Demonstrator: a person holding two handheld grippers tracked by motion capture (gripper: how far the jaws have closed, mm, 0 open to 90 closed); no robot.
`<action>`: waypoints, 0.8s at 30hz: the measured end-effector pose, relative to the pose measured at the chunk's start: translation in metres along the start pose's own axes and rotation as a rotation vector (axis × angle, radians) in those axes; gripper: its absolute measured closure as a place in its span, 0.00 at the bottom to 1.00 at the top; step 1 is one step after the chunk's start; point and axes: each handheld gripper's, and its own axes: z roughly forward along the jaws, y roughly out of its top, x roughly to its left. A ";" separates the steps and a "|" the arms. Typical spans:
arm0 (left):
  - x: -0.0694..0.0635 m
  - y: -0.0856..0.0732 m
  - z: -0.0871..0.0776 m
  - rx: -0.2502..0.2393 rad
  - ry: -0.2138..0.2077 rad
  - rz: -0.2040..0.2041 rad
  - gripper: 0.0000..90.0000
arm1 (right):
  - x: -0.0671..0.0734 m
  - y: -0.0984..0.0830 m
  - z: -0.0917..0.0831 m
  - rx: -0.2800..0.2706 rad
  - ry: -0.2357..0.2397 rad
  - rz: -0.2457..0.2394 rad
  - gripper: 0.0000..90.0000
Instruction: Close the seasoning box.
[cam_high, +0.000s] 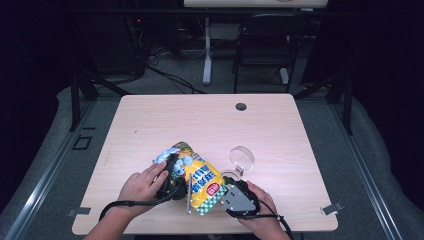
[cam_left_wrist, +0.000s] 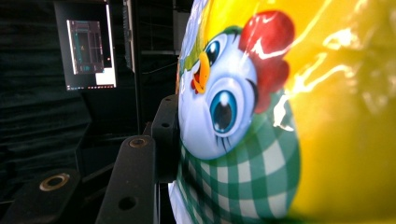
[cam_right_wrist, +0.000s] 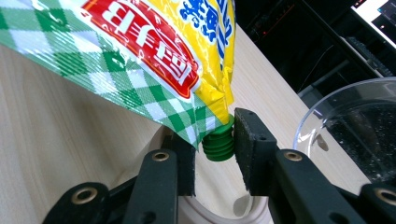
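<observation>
I have the pouch (cam_high: 198, 179) near the front edge of the table (cam_high: 210, 120), a yellow bag with a green-and-white check band, a red label and a cartoon chicken printed on it. It lies between my two hands, slanting from the upper left down toward the right.

In the right gripper view the pouch's green screw cap (cam_right_wrist: 219, 142) sits right between the two black pads of my right gripper (cam_right_wrist: 215, 149). The right-hand pad (cam_right_wrist: 250, 140) touches the cap's side; the left-hand pad is partly behind the check corner of the pouch, so I cannot tell whether it presses on the cap. The jaws stand narrowed around the cap, not spread wide.

In the left gripper view the pouch's body (cam_left_wrist: 280, 121) bulges directly against the one jaw pad (cam_left_wrist: 166, 135) I can see of my left gripper (cam_high: 170, 186); the other jaw is hidden behind the pouch, so the pouch seems clamped across its width, though I cannot confirm the far side.

From the high view my left hand (cam_high: 141, 186) covers most of that gripper, and my right hand (cam_high: 261, 207) sits under its grey plate.

A clear round dish (cam_high: 241, 158) stands just beyond the right gripper, cut off at the right edge of the right gripper view. The room behind is dark and hard to make out.
</observation>
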 end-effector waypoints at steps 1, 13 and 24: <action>0.000 0.000 0.000 -0.002 0.004 0.002 0.67 | 0.000 0.000 -0.001 -0.003 -0.002 0.000 0.78; 0.002 0.002 -0.005 -0.005 0.016 0.036 0.68 | -0.002 -0.002 0.000 -0.007 0.016 0.035 0.78; 0.004 0.004 -0.009 -0.010 0.029 0.057 0.68 | -0.005 -0.004 -0.001 -0.013 0.026 0.078 0.78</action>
